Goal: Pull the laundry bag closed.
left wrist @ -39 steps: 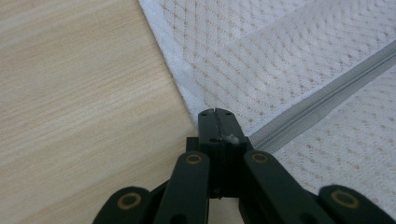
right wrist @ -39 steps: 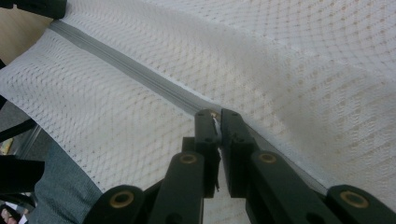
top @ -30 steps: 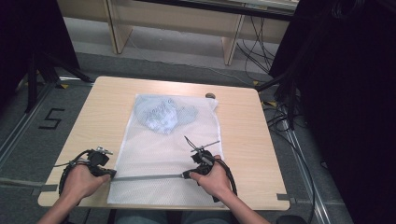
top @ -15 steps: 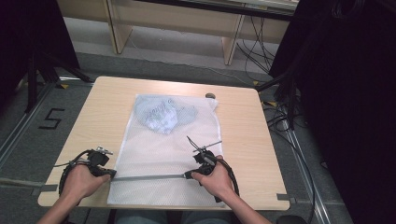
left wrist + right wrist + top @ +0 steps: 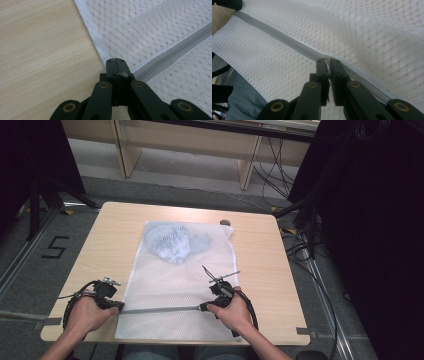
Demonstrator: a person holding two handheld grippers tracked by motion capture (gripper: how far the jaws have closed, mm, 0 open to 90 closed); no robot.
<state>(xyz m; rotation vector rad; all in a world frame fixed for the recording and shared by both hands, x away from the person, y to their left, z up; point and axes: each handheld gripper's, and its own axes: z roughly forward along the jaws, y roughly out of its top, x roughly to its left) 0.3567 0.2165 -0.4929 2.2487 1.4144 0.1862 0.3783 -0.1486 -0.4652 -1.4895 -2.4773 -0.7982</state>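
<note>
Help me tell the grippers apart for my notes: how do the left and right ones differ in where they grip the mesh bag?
The left gripper pinches the zipper's end at the mesh bag's left edge; the right gripper pinches a small pull farther along the zipper. The left one is over bare table, the right over mesh. Both are shut.

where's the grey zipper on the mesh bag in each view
High view: grey zipper runs level across the bag's near end, between the two grippers.
Left gripper view: it slants from the jaws to the right edge.
Right gripper view: it slants from upper left to the jaws.
Shared landmark: white mesh bag.
</note>
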